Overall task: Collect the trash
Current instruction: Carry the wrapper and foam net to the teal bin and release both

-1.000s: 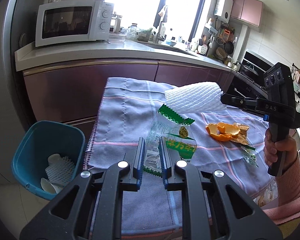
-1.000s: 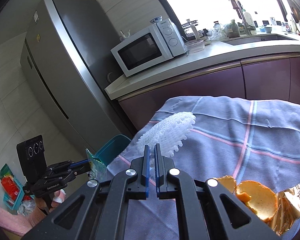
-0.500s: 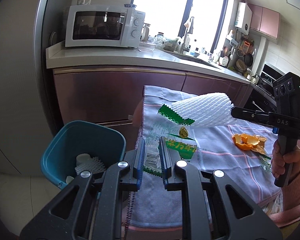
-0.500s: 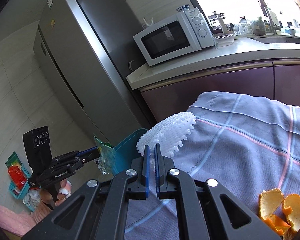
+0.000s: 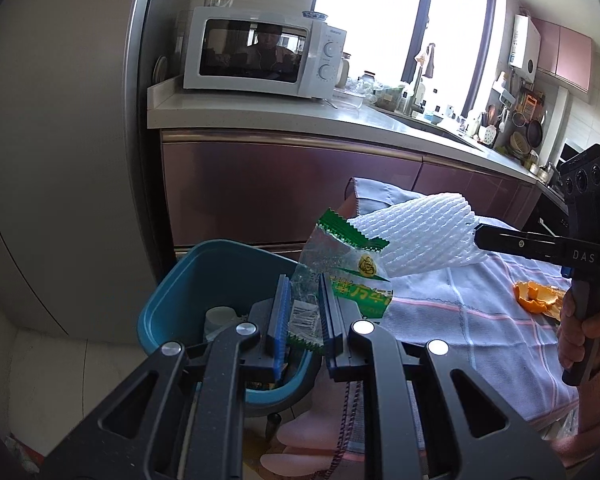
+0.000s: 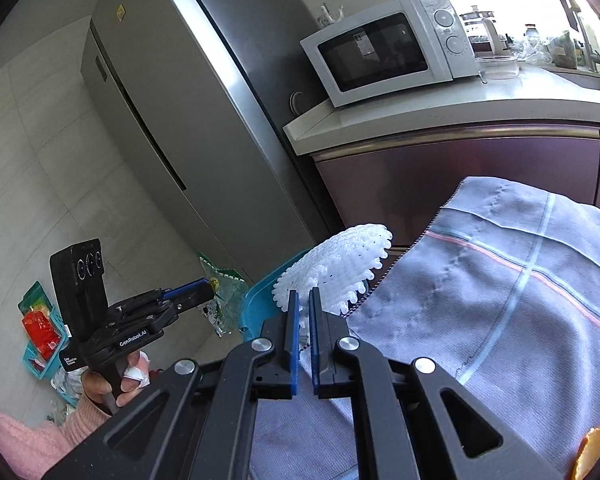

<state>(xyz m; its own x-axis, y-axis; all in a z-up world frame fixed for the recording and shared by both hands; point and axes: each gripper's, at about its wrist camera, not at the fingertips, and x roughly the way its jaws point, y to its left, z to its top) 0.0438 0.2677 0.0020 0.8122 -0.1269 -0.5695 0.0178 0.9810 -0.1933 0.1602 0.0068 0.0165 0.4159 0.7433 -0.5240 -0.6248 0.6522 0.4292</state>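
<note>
My left gripper [image 5: 303, 286] is shut on a clear and green plastic wrapper [image 5: 339, 270], held over the near edge of the teal bin [image 5: 220, 280]. Inside the bin lie white pieces of trash [image 5: 220, 318]. My right gripper [image 6: 303, 298] is shut on a white foam fruit net [image 6: 335, 268], which hangs above the table's left edge, just right of the bin [image 6: 260, 300]. In the left wrist view the net [image 5: 423, 236] sticks out from the right gripper [image 5: 477, 234]. The left gripper [image 6: 210, 286] with its wrapper [image 6: 224, 292] shows at left in the right wrist view.
A table under a blue-grey checked cloth [image 5: 459, 304] holds orange peel [image 5: 533, 296] at right. Behind stand purple cabinets [image 5: 284, 196], a counter with a white microwave [image 5: 260, 54], and a steel fridge [image 6: 172, 120]. Bags lie on the floor [image 6: 40, 328].
Both grippers have swung left from above the table toward the bin, each carrying its item. The bin now sits right under the left gripper; the orange peel has slid to the right edge.
</note>
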